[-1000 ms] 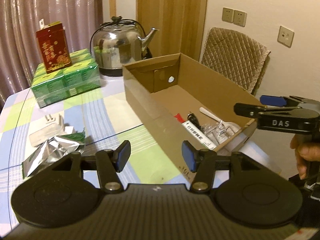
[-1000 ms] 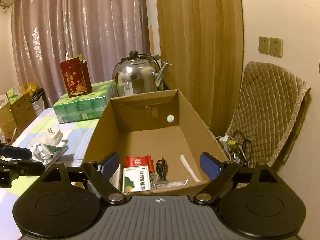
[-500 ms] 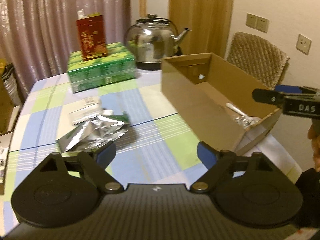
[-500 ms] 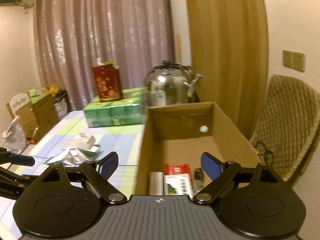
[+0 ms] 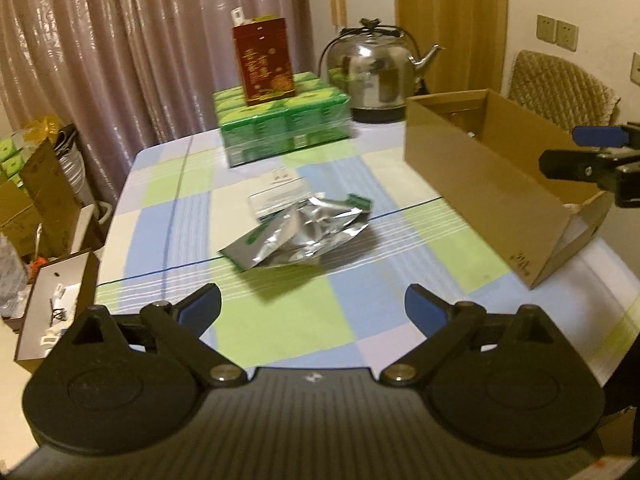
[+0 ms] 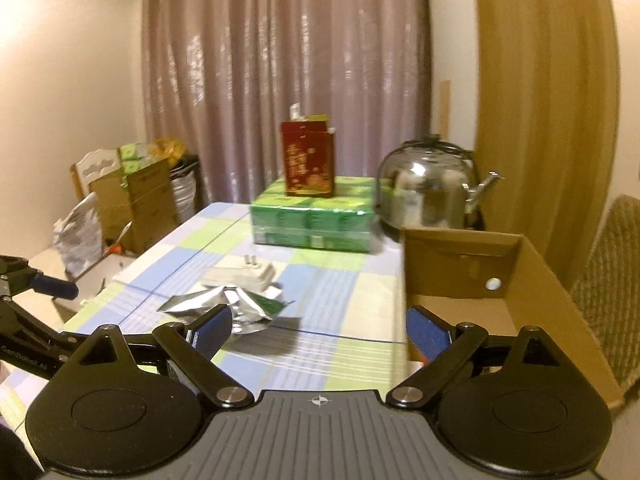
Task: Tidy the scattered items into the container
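Observation:
A crumpled silver foil pouch (image 5: 300, 236) with a green edge lies mid-table on the checked cloth, with a white plug adapter (image 5: 280, 190) just behind it. My left gripper (image 5: 312, 308) hovers in front of the pouch, its jaws opening and nothing between them. The open cardboard box (image 5: 480, 184) stands to the right. My right gripper (image 6: 320, 328) is near the box's front left corner (image 6: 412, 280), its jaws also opening and empty. From there the pouch (image 6: 228, 304) and the adapter (image 6: 240, 274) lie ahead on the left. One of the right gripper's fingers (image 5: 596, 135) shows over the box.
At the back of the table a red carton (image 5: 264, 64) stands on a green shrink-wrapped pack (image 5: 280, 128), beside a steel kettle (image 5: 376, 76). A quilted chair (image 5: 560, 84) is behind the box. Cartons and an open box (image 5: 52, 320) crowd the floor left of the table.
Both views have swung left, from the box towards the middle of the table. The left jaws have spread much wider, the right ones slightly. The pouch now lies straight ahead of the left gripper.

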`<state>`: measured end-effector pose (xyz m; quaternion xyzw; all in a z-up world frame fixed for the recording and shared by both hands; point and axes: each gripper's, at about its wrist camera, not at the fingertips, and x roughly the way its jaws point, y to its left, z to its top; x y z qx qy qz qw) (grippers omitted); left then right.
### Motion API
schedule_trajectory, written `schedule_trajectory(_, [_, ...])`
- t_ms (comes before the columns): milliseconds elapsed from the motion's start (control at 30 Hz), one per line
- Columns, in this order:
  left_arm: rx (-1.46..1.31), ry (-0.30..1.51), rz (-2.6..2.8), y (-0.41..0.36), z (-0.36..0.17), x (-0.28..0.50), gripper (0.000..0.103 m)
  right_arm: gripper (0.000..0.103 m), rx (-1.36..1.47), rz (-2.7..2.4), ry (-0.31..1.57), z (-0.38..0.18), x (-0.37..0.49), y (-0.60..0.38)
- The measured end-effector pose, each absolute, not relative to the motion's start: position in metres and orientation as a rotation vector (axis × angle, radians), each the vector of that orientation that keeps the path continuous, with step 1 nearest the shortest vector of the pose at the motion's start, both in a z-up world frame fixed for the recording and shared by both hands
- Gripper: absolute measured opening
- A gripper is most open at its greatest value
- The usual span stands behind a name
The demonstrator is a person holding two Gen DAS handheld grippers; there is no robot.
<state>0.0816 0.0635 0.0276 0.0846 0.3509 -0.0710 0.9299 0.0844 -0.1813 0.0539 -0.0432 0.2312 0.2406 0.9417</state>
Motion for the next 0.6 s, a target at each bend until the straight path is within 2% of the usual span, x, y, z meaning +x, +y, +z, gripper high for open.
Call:
schedule_trajectory(233, [0.254, 0.735, -0.124, 0.083, 0.01, 0.089, 0.097, 0.091, -0.145, 0.542, 0.512, 0.041, 0.099, -0.151])
schedule_trajectory(433, [0.492, 0.721, -0.133, 0.079, -0.016, 0.105, 0.096, 0.091, -0.337, 0.576, 0.581, 0.012, 0.119, -0.118])
schedule_trajectory(600, [0.647, 0.741, -0.173, 0.074, -0.046, 0.129, 0.087, 0.091, -0.547, 0.587, 0.569, -0.02, 0.138, -0.093])
